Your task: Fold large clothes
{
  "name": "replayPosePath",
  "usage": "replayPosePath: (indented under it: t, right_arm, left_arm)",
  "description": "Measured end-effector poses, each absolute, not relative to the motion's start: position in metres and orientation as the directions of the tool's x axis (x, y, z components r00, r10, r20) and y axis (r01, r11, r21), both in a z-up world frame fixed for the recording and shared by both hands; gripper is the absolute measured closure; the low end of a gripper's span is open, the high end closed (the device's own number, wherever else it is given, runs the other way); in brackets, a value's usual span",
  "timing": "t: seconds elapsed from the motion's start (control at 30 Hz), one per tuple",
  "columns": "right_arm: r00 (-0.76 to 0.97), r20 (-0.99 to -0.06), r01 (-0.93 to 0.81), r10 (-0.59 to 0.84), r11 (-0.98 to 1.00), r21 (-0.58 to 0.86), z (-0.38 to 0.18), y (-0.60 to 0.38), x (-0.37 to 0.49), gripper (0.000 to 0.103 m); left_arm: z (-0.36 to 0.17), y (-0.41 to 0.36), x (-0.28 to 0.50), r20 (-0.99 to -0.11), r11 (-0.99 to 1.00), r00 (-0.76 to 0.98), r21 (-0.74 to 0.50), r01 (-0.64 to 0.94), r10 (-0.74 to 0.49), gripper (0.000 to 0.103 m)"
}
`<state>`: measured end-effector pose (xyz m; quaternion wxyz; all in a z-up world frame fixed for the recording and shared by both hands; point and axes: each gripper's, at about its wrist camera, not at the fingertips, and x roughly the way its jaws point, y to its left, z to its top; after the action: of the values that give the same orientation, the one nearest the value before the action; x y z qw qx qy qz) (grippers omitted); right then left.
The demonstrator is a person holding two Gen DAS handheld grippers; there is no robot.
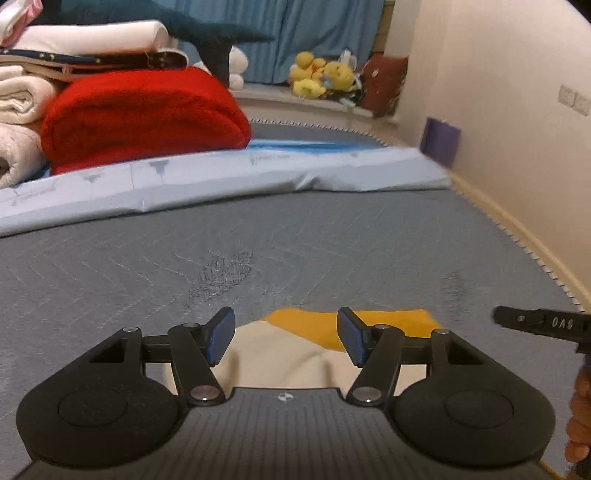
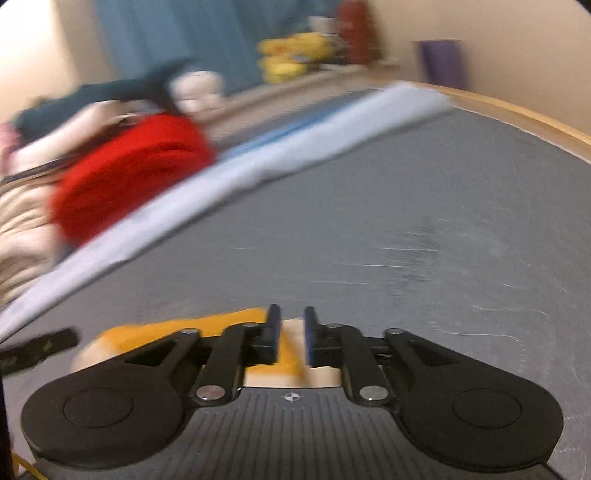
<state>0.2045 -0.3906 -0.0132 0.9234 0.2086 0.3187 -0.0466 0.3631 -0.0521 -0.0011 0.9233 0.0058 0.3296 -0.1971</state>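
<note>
A bedroom in a private home: a grey quilted mattress (image 1: 332,236) fills the space ahead of the tool, running up against a cream wall (image 1: 498,92) on the right. Beyond and to the left of the tool, folded bedding is piled high, a red blanket (image 1: 147,114) beneath white quilts (image 1: 22,96), with a pale blue sheet (image 1: 221,177) lying across the bed. At the far end, yellow plush toys (image 1: 317,77) sit on a ledge before blue curtains (image 1: 314,26).
</note>
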Motion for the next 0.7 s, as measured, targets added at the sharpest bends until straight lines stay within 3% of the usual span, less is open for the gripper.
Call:
replayPosePath:
  t: [0.2, 0.3, 0.43, 0.53, 0.6, 0.7]
  right_arm:
    - [0.708, -0.657, -0.115, 0.258, 0.960, 0.254, 0.021, -0.348, 0.146, 0.081]
    - [0.634, -0.720, -0.211, 0.283, 0.959, 0.191, 0.019, -0.330, 0.113, 0.081]
    - [0.511, -0.845, -0.165, 0.158, 0.983, 0.084, -0.020, -0.330, 0.095, 0.080]
    - [0.404, -0.909, -0.124, 0.100, 0.991, 0.054, -0.052, -0.332, 0.088, 0.079]
    - [0.434, -0.895, -0.098, 0.100, 0.993, 0.064, -0.045, -0.334, 0.088, 0.078]
    - [0.487, -0.864, -0.034, 0.132, 0.991, 0.133, -0.036, -0.346, 0.079, 0.068]
  left_arm:
    - [0.027, -0.026, 0.294, -0.717, 0.881, 0.571, -0.128, 0.456, -0.400, 0.036]
    - [0.018, -0.022, 0.247, -0.747, 0.833, 0.492, -0.147, 0.533, -0.447, 0.036]
    - [-0.038, -0.026, 0.208, -0.820, 0.798, 0.365, -0.171, 0.577, -0.440, 0.036]
    - [-0.066, -0.036, 0.192, -0.880, 0.770, 0.356, -0.018, 0.637, -0.315, 0.031]
    - [-0.059, -0.026, 0.199, -0.866, 0.781, 0.336, -0.096, 0.616, -0.371, 0.030]
    - [-0.055, 0.011, 0.226, -0.833, 0.845, 0.319, -0.285, 0.453, -0.452, 0.030]
